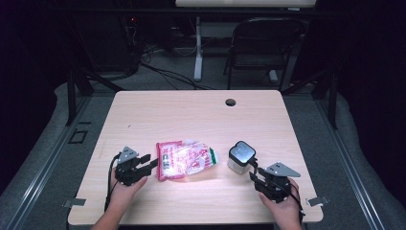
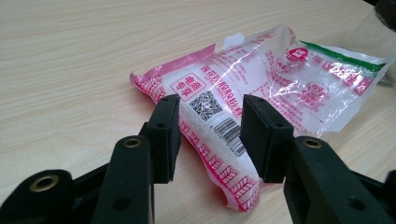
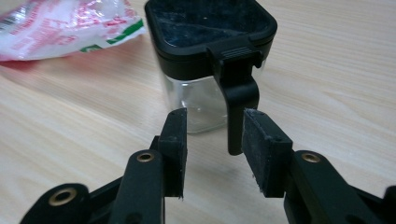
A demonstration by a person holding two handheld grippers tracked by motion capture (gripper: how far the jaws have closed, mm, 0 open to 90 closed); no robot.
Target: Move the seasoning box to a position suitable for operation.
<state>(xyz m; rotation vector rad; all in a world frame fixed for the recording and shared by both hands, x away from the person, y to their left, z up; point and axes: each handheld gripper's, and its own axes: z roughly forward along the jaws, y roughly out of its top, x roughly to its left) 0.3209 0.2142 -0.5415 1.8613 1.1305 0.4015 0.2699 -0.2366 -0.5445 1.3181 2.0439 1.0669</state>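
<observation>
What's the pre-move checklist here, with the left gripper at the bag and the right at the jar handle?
1. Left gripper lined up with the pink-printed plastic bag: ok, jaws straddle its barcode end.
2. Left grip made: not ok, pads stand apart from the film.
3. Right gripper lined up with the black handle of the clear jar: ok, the handle's tip sits between the jaws.
4. Right grip made: not ok, a gap shows beside the handle.
5. Jar lid shut: ok, it sits flat on the rim.
6. Bag sealed, contents inside: cannot tell.
</observation>
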